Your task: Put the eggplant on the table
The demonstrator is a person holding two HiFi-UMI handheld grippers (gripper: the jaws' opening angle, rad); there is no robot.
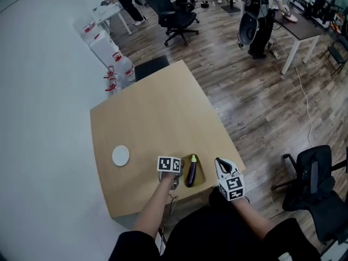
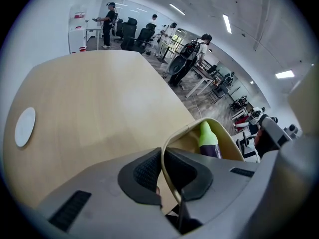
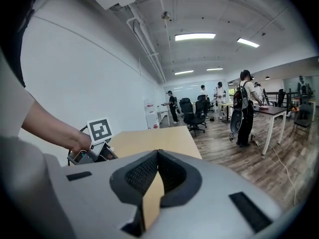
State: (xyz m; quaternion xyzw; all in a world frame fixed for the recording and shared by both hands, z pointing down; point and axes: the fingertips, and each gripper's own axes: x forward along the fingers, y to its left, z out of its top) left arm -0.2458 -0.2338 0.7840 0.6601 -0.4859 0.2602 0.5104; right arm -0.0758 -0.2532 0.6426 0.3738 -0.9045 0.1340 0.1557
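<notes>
one eggplant [image 1: 191, 171], dark purple with a green cap, lay lengthwise in one shallow tan dish [image 1: 200, 169] at the near edge of the one light wood desk [image 1: 147, 118]. two grippers were counted. the left gripper [image 1: 174, 177] had its fingers clenched on the dish's thin rim, seen plainly in the left gripper view [image 2: 163, 156]. the right gripper [image 1: 219, 163] had its fingers pressed together on a thin tan edge, the same colour as the dish, in the right gripper view [image 3: 157, 156]. whether the dish sat on the desk or hung just above it could not be told. one flat white disc [image 1: 120, 155] lay on the desk to the left, well apart from the dish. nothing stood between dish and disc. around the desk: a wood plank floor [image 1: 255, 107], a black chair back [image 1: 151, 67] at the far edge, one black office chair [image 1: 312, 184] near on the right and another [image 1: 176, 12] further off. white cabinets [image 1: 103, 42] stood along the pale wall, and a second table [image 1: 296, 29] at top right. two persons stood in the head view, one with a backpack [image 1: 261, 20] and one by the cabinets [image 1: 126, 1]. smaller figures behind them were too small to count. in the left gripper view the eggplant [image 2: 209, 142] showed only its cap and upper part, the rest cut off by the gripper body. the right gripper view did not show the eggplant at all. the dish's underside was hidden in every view.
</notes>
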